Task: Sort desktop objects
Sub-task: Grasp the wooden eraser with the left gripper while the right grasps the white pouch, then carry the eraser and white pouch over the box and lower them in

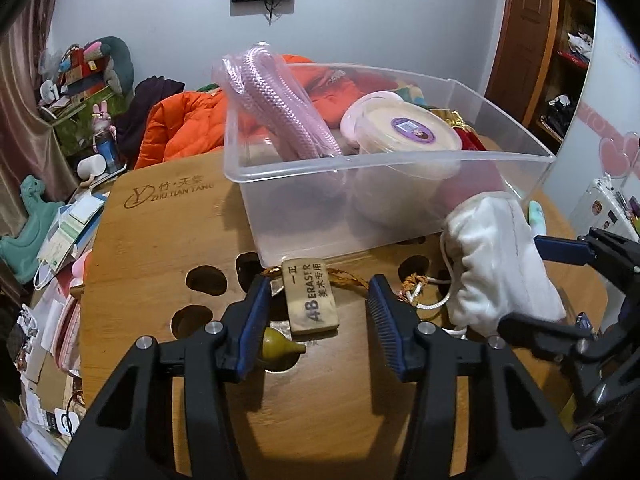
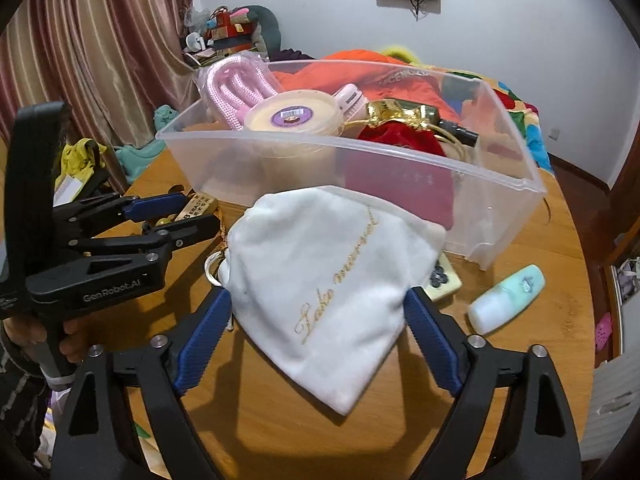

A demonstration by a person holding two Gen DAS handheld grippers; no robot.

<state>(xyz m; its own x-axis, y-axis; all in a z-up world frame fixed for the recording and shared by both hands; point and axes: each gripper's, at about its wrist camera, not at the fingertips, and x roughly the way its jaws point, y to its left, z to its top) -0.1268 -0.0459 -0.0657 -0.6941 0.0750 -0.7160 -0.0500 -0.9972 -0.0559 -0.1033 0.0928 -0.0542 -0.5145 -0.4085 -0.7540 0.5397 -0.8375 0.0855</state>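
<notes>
**Eraser and pouch bracketed in front of the bin**

While both tongs straddle their targets, neither presses yet. The left tongs [image 1: 318, 314] stand at a middling gap around the eraser [image 1: 313, 295], just in front of the clear bin [image 1: 384, 168]; pads clear of its long sides. It looks light, stiff and grippy: pinch across the narrow width. The right tongs [image 2: 318, 330] gape wide around the white pouch [image 2: 328, 280], which leans on the bin's front wall. Soft and slack, it would likely sag; grab the bunched middle. Only the right view shows the small bottle [image 2: 507, 299] right of the bin; only the left shows the table holes [image 1: 205, 280].
</notes>
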